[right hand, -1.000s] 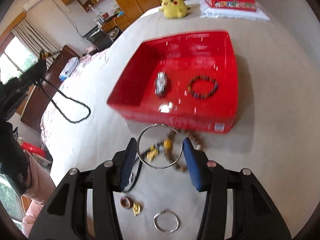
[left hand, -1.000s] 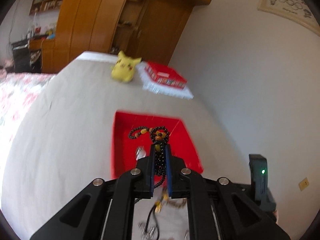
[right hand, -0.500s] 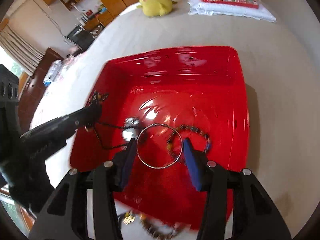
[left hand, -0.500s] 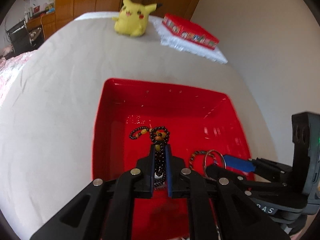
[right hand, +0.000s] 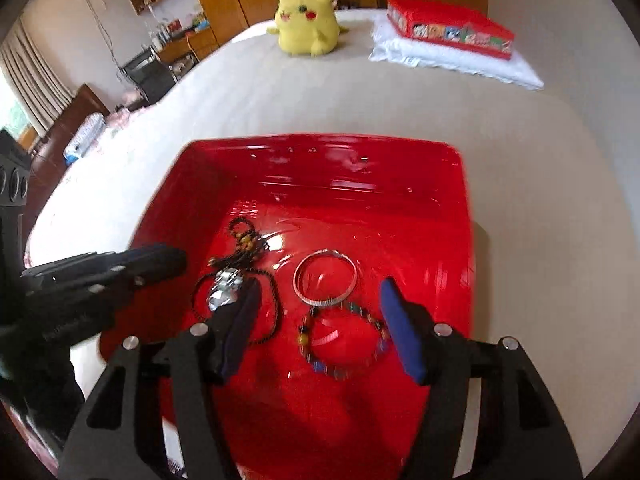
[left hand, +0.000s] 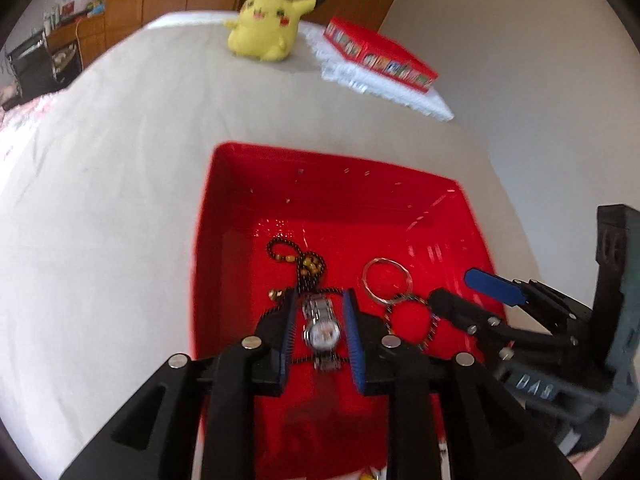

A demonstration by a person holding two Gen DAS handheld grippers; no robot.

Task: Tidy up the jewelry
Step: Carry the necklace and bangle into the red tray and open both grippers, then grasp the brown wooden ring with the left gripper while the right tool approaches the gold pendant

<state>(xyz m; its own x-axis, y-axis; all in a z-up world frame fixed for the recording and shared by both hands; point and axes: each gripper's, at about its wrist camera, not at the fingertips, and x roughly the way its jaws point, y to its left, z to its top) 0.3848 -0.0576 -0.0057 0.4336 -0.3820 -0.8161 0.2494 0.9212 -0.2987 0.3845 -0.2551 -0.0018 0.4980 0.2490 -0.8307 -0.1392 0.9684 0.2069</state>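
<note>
Between the parted fingers of the left gripper, a silver wristwatch lies on the floor of the red tray, its band running lengthwise along the gap; nothing is clamped. Just past those fingertips a black beaded necklace with amber beads sprawls, looping under and around the watch. To the right of the fingers a silver bangle lies flat, and nearer, touching its lower edge, sits a multicoloured bead bracelet, partly hidden behind the right gripper, which reaches in from the right side.

From the right wrist view, the right gripper hangs over the tray with its fingers spread wide and empty. The bead bracelet lies between them, the bangle just beyond the tips. The left finger overlaps the watch and the necklace. Further left, the left gripper points in over the tray's side.

Well beyond the tray, on the pale bedcover, sit a yellow plush toy and a red box resting on a white folded cloth.
</note>
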